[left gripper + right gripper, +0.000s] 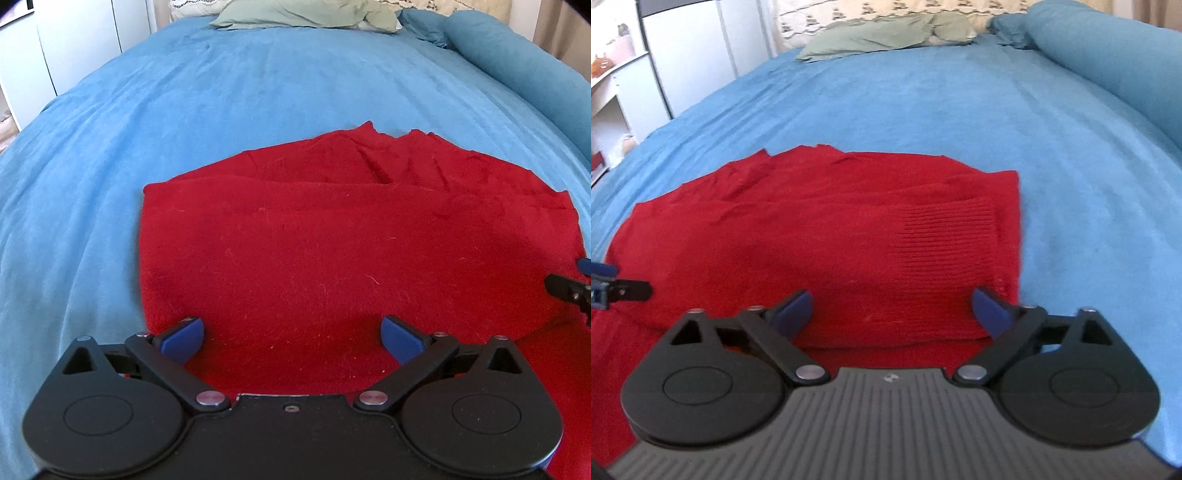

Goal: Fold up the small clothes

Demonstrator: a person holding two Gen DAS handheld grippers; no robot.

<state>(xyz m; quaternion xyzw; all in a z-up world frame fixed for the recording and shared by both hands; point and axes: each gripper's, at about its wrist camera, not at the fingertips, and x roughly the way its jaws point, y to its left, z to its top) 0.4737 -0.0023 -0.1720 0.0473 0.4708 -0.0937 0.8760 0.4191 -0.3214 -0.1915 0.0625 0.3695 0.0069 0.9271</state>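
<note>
A red knitted sweater (314, 240) lies partly folded on the blue bed cover (221, 92). It also shows in the right wrist view (812, 236), with a ribbed sleeve cuff (945, 229) laid across it. My left gripper (291, 338) is open and empty just above the sweater's near left part. My right gripper (892, 310) is open and empty above the sweater's near right part, close to its right edge. The right gripper's tip (569, 288) shows at the right edge of the left wrist view. The left gripper's tip (624, 290) shows at the left edge of the right wrist view.
A green pillow (306, 14) lies at the head of the bed. A rolled blue bolster (1108, 59) runs along the right side. White cupboards (694, 55) and shelves stand to the left of the bed.
</note>
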